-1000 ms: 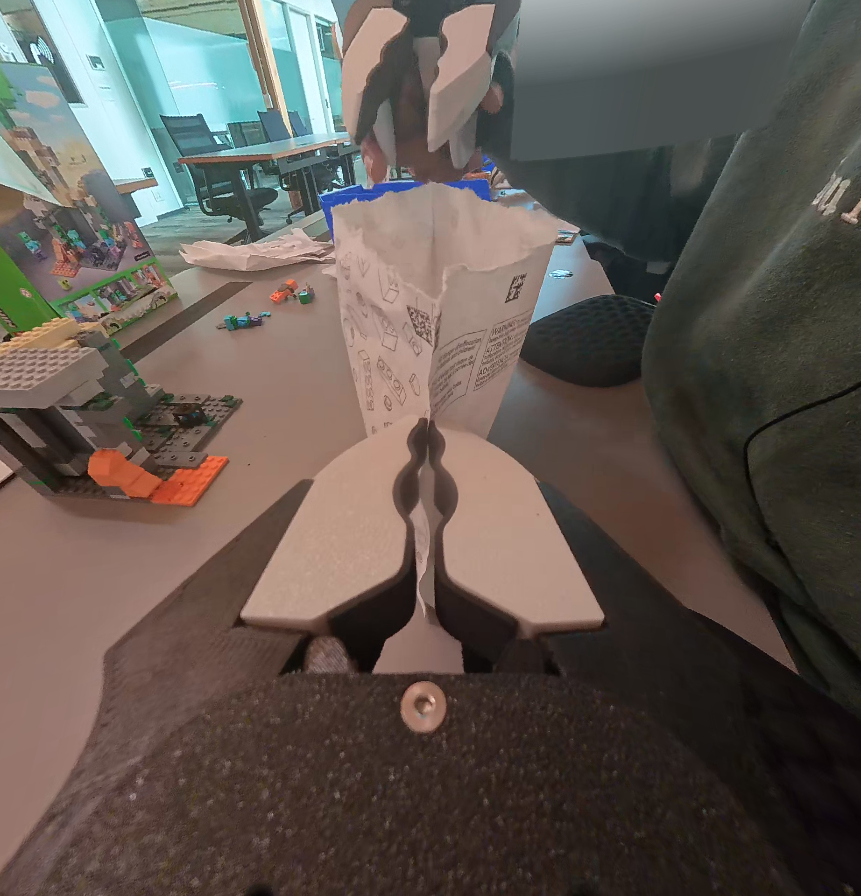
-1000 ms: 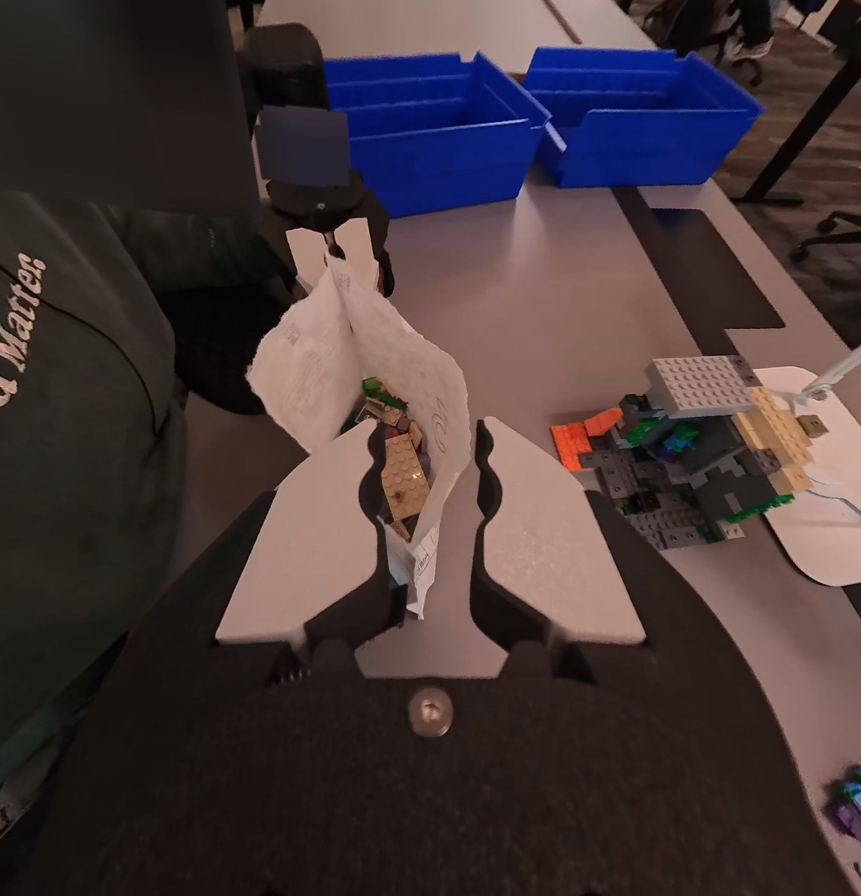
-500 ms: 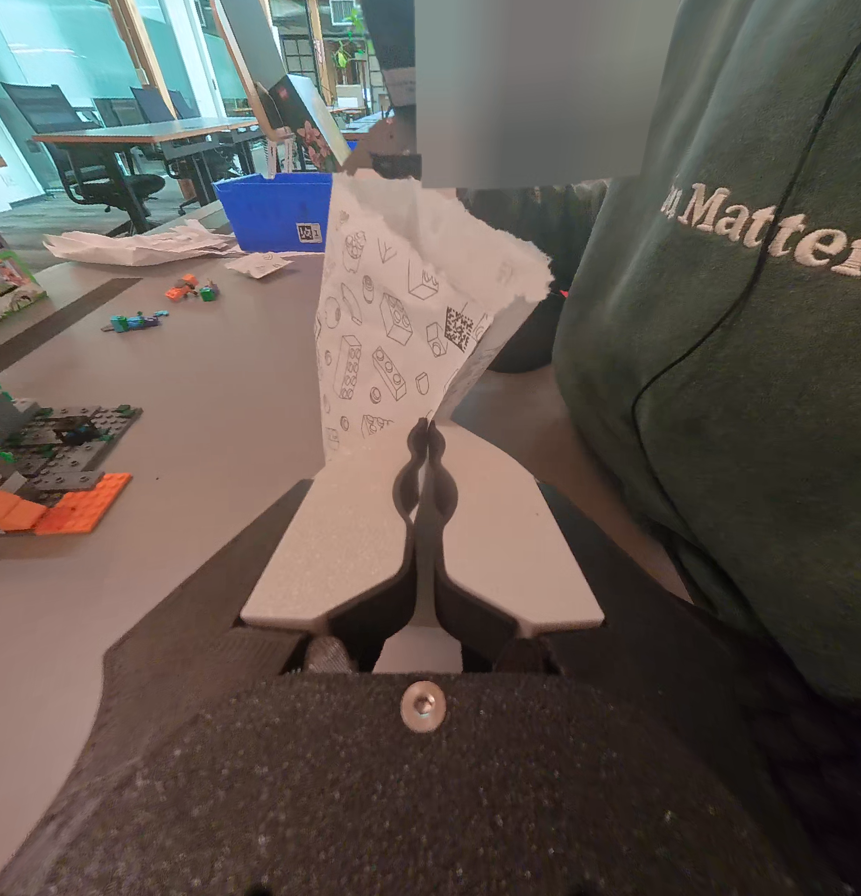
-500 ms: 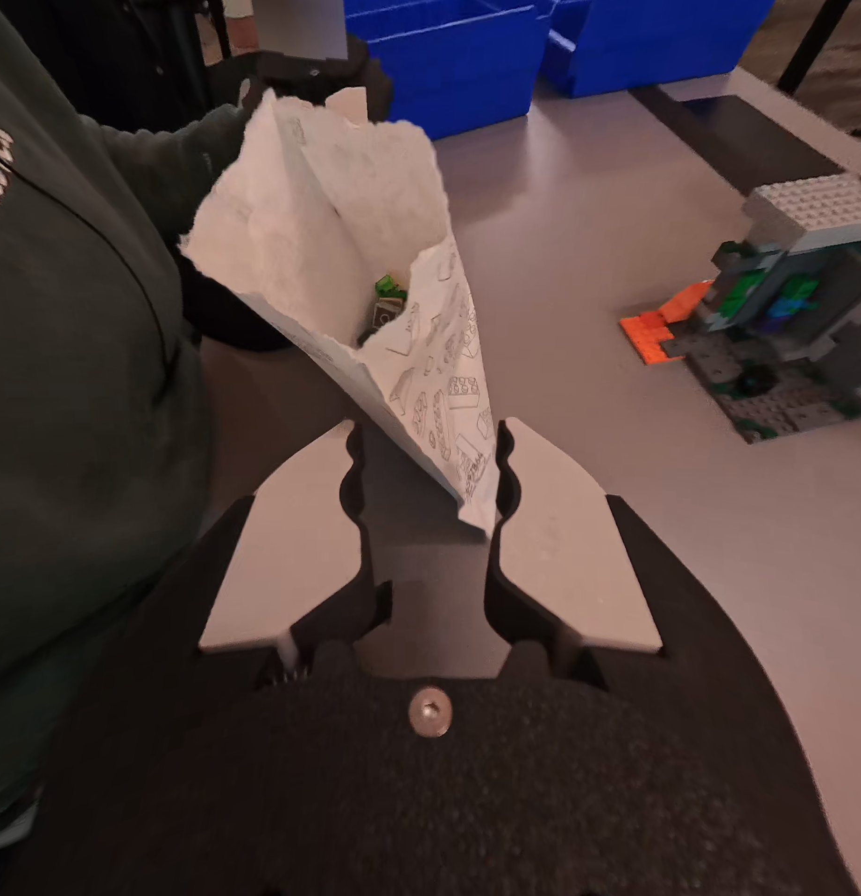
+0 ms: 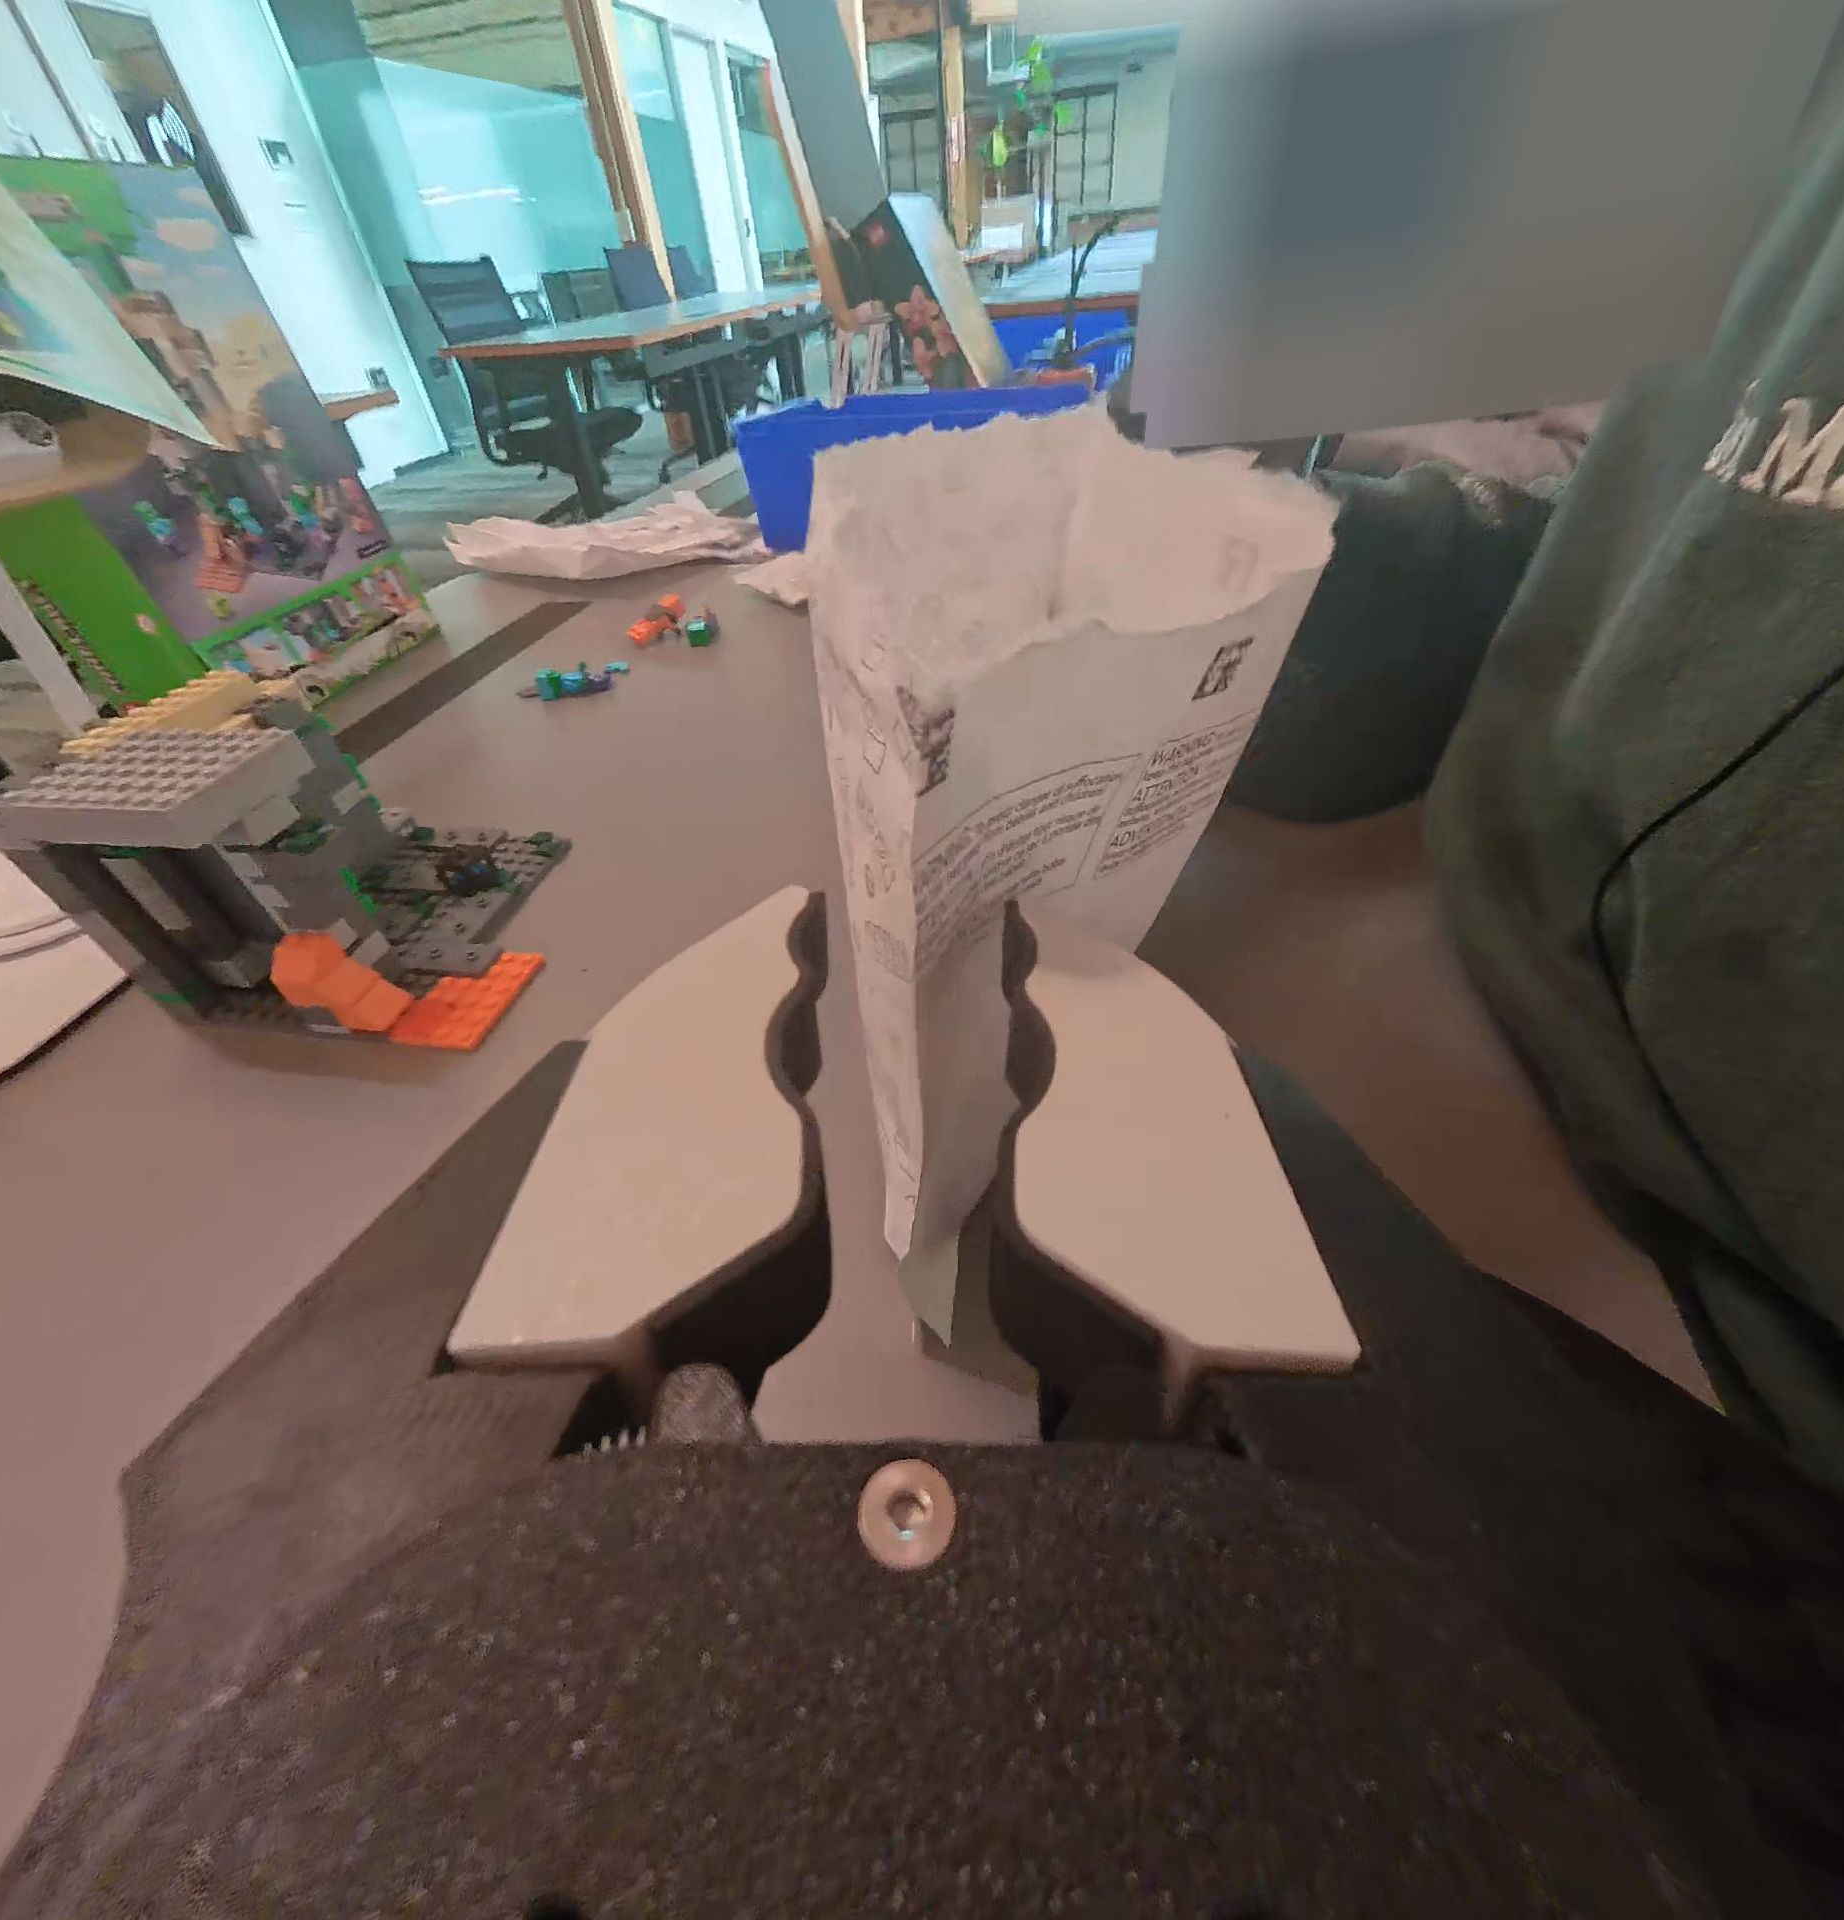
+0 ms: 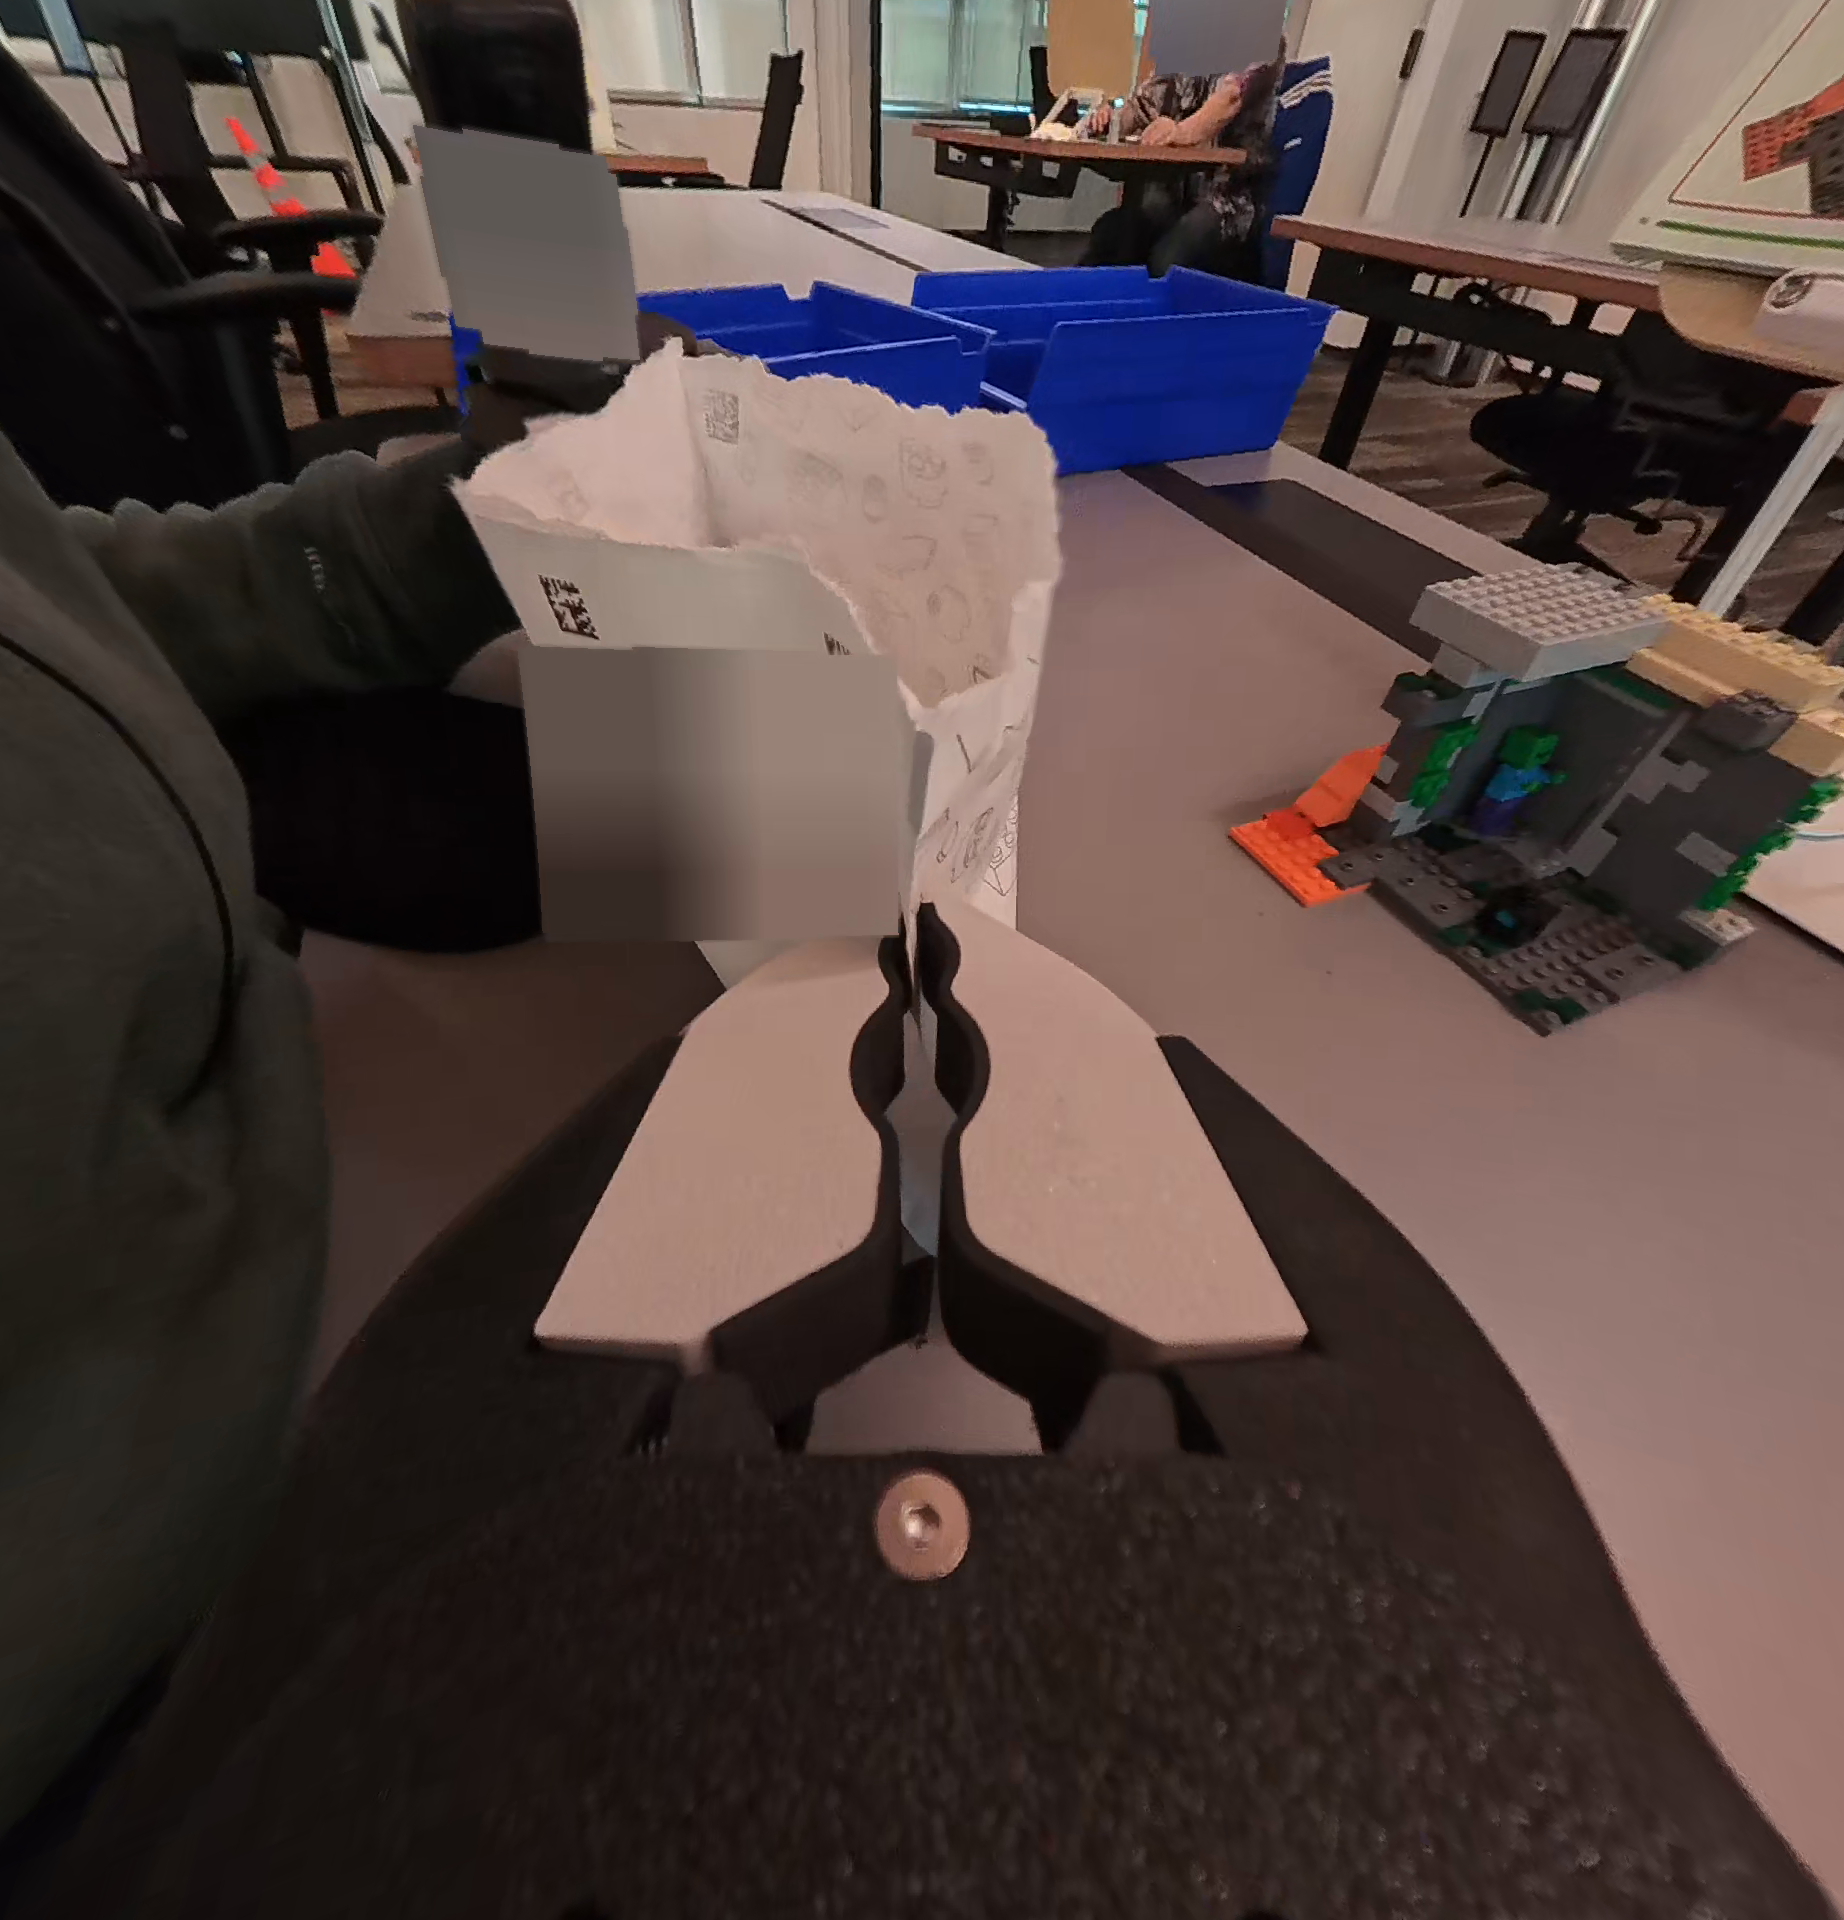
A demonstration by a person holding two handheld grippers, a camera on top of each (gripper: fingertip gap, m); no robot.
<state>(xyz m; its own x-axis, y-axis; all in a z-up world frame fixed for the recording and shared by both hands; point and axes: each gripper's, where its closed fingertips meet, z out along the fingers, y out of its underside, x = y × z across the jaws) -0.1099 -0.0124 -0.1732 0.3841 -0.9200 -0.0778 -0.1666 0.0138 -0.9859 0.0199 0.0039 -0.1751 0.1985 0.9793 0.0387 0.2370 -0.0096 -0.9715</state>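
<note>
Right tool [image 6: 916, 940] pinching edge of white paper bag [image 6: 928, 540]; left tool [image 5: 910, 935] spread, bag's folded edge [image 5: 897, 1039] between fingers, above grey desk [image 5: 689, 790] near brick model [image 5: 232, 873].

Left hand-held gripper [image 5: 913, 914]: fingers parted, level and pointing forward over the worktop [image 5: 637, 810]. A white paper bag [image 5: 1043, 665] edge stands in the gap; a gap shows beside the left pad, contact on the right side unclear.

Right hand-held gripper [image 6: 915, 935]: fingers closed together, pads pinching the bag's [image 6: 959, 582] thin edge near the tips. A dark green sleeve [image 6: 305, 582] reaches behind the bag.
</note>
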